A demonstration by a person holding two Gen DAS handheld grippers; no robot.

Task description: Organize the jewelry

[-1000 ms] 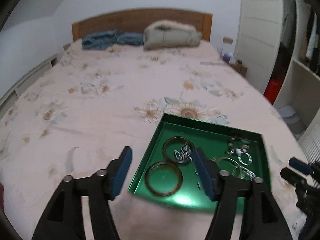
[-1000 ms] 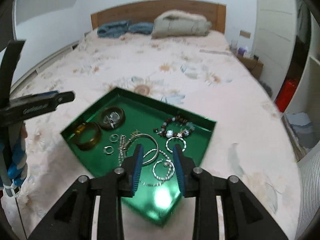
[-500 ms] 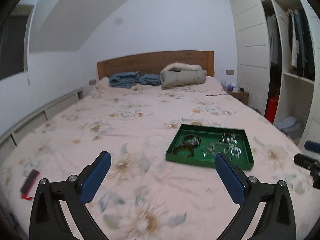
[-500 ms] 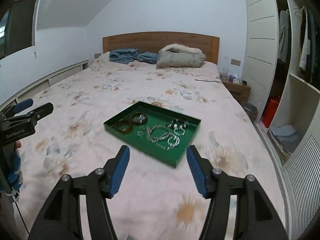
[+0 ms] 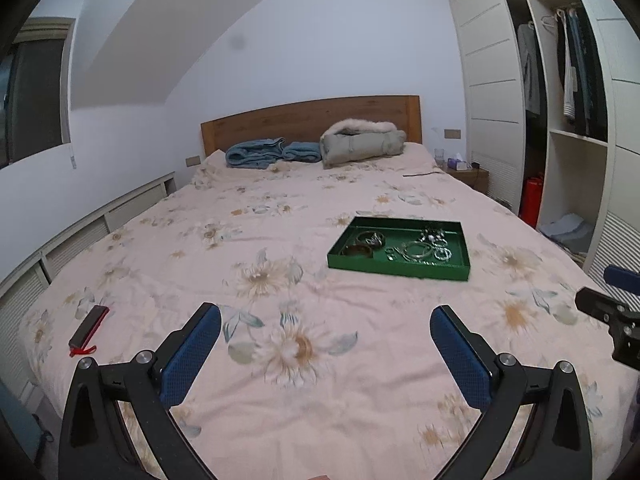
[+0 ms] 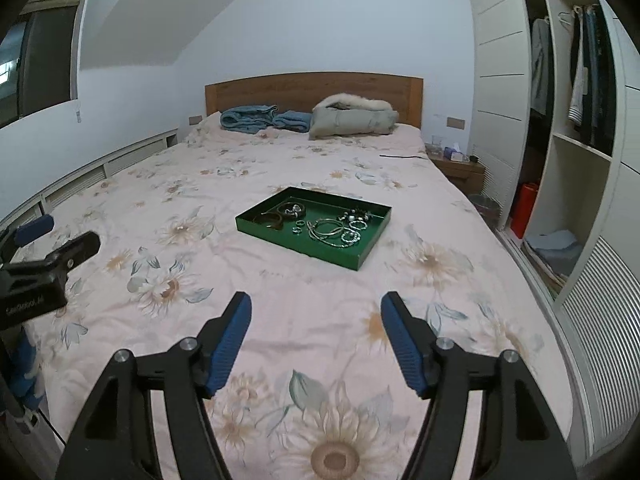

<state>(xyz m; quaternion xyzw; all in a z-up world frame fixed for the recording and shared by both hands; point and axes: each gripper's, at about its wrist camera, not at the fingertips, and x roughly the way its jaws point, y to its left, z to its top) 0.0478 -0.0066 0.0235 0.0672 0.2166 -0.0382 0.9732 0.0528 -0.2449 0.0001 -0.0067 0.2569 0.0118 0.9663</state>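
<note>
- Left gripper (image 5: pixel 325 322): one, nearest the lens, blue-padded fingers (image 5: pixel 192 354) spread wide, holding nothing, above the foot of the bed (image 5: pixel 256 248) without touching it
- Right gripper (image 6: pixel 316 312): one, fingers also spread wide and empty, above the floral bedcover; the tip of each gripper shows at the edge of the other's view
- Small dark object with red trim (image 5: pixel 88 330): one, lying flat near the left foot corner of the bed, well apart from both grippers
- Open bedcover lies between the grippers and the tray on all sides, with only wrinkles in it
- Green tray (image 6: pixel 360 258): one, shallow and rectangular, resting flat on the middle of the bed towards its right side, its right end near the bed's right edge
- Jewelry, all inside the tray: two dark bangles (image 6: pixel 272 219) at the left end, a few small rings (image 6: pixel 298 227) in the middle, a tangle of silver hoops (image 6: pixel 332 232) to the right; the exact count is too small to tell
- Beaded bracelet (image 6: pixel 358 214): one, near the tray's far right corner
- Blue folded cloths (image 5: pixel 256 154): two, beside one grey fur-trimmed coat (image 5: pixel 362 142), all against the wooden headboard (image 5: pixel 312 118)
- Wardrobe (image 5: pixel 568 120): one, open, along the right edge of the bed
</note>
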